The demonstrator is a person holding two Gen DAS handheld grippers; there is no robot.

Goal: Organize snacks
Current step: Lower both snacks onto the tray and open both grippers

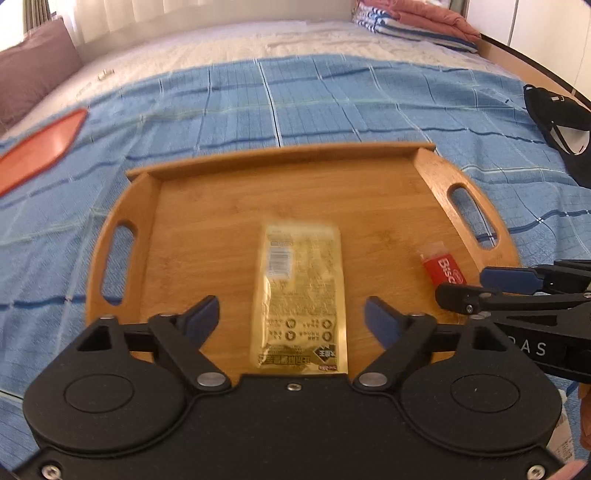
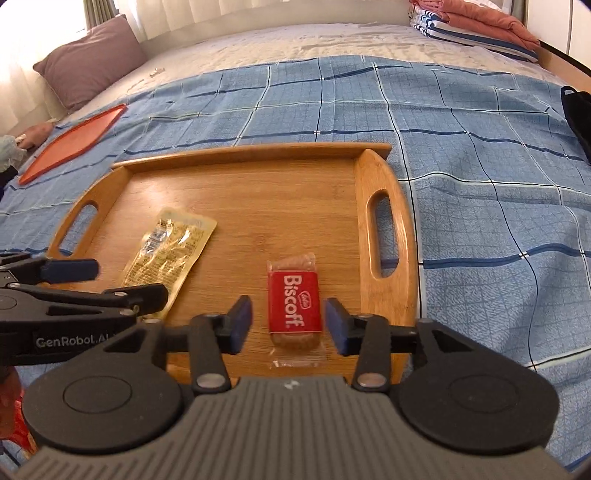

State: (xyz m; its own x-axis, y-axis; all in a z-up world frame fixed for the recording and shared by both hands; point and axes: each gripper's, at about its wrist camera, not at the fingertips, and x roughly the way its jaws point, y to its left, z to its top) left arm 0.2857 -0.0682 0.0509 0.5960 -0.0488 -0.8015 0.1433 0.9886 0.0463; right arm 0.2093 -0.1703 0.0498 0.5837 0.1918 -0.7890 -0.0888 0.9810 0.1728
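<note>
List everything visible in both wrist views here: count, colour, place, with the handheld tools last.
tray: one, wooden, on the blue blanket, two cut-out handles
gold packet: one, gold, flat on the tray, left part
Biscoff packet: one, red, flat on the tray, right part
blanket: one, blue checked, spread over the bed
red lid: one, orange-red, flat on the blanket, far left
pillow: one, mauve, far left at the bed's head
folded linens: one stack, pink and blue-striped, far right corner
black item: one, on the right edge, kind unclear
left tool: one, black with blue pads, open astride the gold packet
right tool: one, black with blue pads, open astride the Biscoff packet
</note>
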